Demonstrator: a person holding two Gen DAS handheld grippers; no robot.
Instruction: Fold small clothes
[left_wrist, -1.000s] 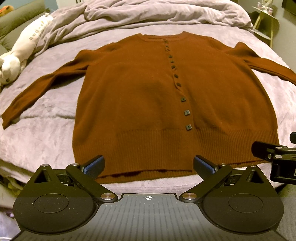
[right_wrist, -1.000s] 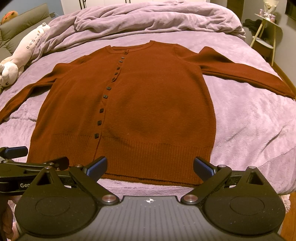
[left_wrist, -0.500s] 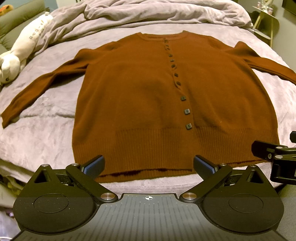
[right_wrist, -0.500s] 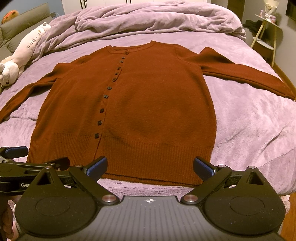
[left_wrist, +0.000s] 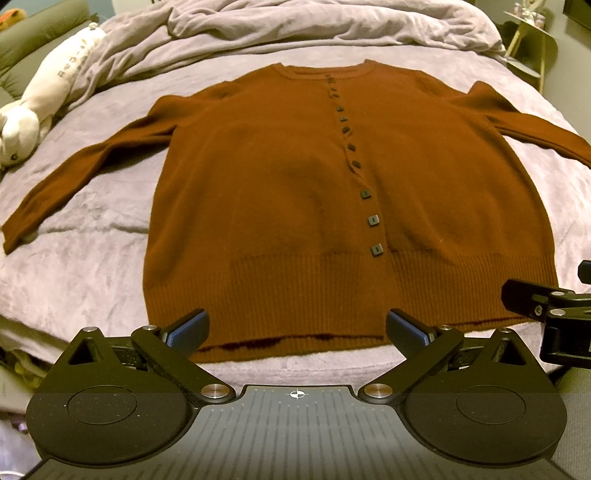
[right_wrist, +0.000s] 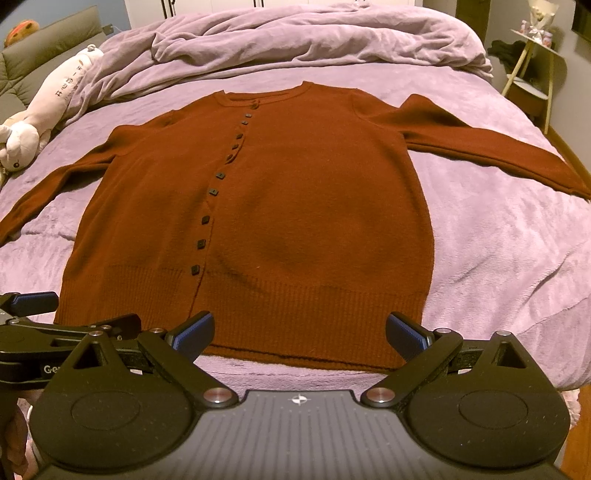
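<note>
A rust-brown buttoned cardigan (left_wrist: 280, 192) lies flat, front up, on the bed, both sleeves spread out sideways; it also shows in the right wrist view (right_wrist: 303, 206). My left gripper (left_wrist: 295, 330) is open and empty, just short of the ribbed hem, over its left half. My right gripper (right_wrist: 300, 330) is open and empty, just short of the hem's right half. Each gripper shows at the edge of the other's view: the right gripper (left_wrist: 546, 306) and the left gripper (right_wrist: 62, 314).
The bed has a lilac fleece blanket (right_wrist: 498, 251). A bunched duvet (right_wrist: 295, 40) lies at the head. A white plush toy (left_wrist: 40, 103) lies at the far left. A small side table (right_wrist: 532, 74) stands at the right.
Both views have crept very slightly toward the cardigan. The grippers stay open and the cardigan has not moved.
</note>
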